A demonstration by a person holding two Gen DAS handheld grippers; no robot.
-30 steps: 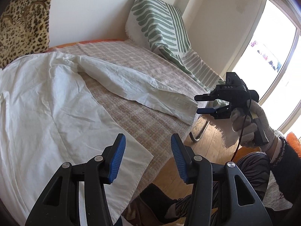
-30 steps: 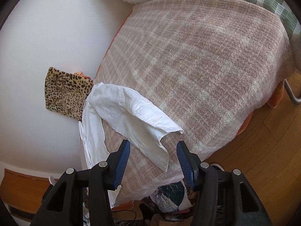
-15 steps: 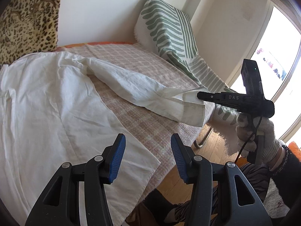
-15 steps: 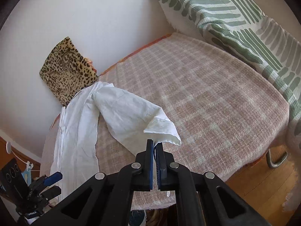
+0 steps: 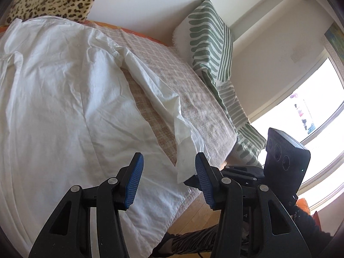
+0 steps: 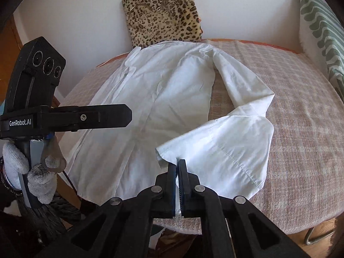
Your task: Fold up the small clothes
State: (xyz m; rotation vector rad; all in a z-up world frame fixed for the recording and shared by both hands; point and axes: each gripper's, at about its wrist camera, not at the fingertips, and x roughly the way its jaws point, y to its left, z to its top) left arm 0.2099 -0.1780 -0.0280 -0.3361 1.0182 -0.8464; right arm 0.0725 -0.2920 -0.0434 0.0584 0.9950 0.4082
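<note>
left wrist view: left gripper (image 5: 167, 180) spread, nothing between the pads, over the shirt (image 5: 64, 99) hem at lower centre. shirt runs off the left frame edge; right gripper (image 5: 191, 180) tip mostly hidden behind a finger. bed (image 5: 206, 116) edge drops to floor at lower right.

right wrist view: right gripper (image 6: 177, 185) pressed together, pinching the sleeve (image 6: 223, 146) cuff, folded back toward centre. shirt white, creased, flat on the bed, collar at top by the cushion (image 6: 161, 10). bare bed at right.

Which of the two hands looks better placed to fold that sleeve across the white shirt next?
Probably the right: the right gripper is shut on the sleeve cuff, while the left gripper hangs open, holding nothing.
</note>
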